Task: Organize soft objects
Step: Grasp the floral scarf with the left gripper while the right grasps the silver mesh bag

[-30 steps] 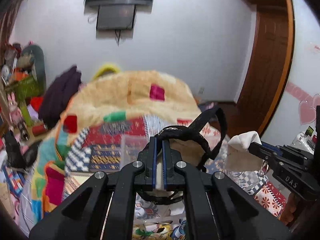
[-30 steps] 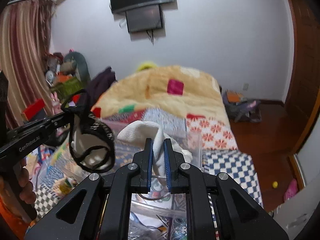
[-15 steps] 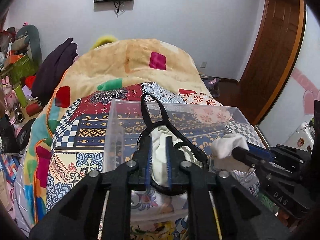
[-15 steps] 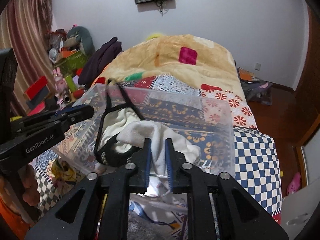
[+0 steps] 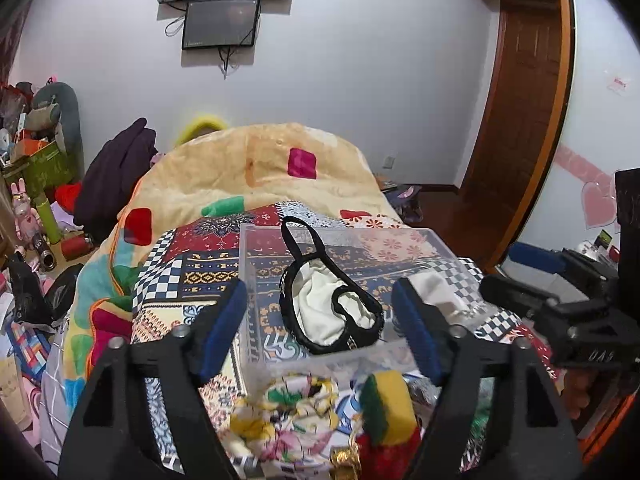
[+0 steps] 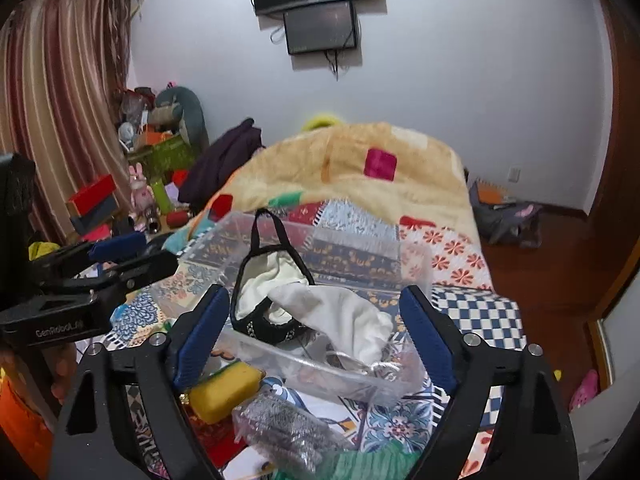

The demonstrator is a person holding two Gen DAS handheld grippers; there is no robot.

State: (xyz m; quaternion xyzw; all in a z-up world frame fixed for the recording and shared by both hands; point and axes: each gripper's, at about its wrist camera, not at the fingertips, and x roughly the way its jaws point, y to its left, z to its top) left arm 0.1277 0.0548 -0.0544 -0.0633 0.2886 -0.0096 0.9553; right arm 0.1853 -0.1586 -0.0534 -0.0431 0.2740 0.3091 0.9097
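Note:
A clear plastic bin (image 5: pixel 416 240) (image 6: pixel 416 260) stands on the patterned bed. A black-trimmed cream eye mask (image 5: pixel 324 308) (image 6: pixel 264 280) lies inside it, its strap over the far rim. A white cloth (image 6: pixel 344 316) lies in the bin beside the mask; in the left wrist view (image 5: pixel 436 284) it shows dimly through the wall. My left gripper (image 5: pixel 320 324) is open and empty just before the bin. My right gripper (image 6: pixel 316 328) is open and empty over the bin's near edge. Each gripper shows in the other's view, the right one (image 5: pixel 560 280) and the left one (image 6: pixel 116 252).
In front of the bin lie a yellow-green sponge (image 5: pixel 384 404) (image 6: pixel 224 388), a floral fabric bundle (image 5: pixel 288 420) and a bag of steel scourers (image 6: pixel 284 436). A yellow blanket (image 5: pixel 248 168) covers the bed's far end. Clutter and toys (image 6: pixel 160 152) line the left side.
Both grippers opened and let go: the eye mask and the white cloth now lie in the bin. Both grippers pulled back and tilted up slightly.

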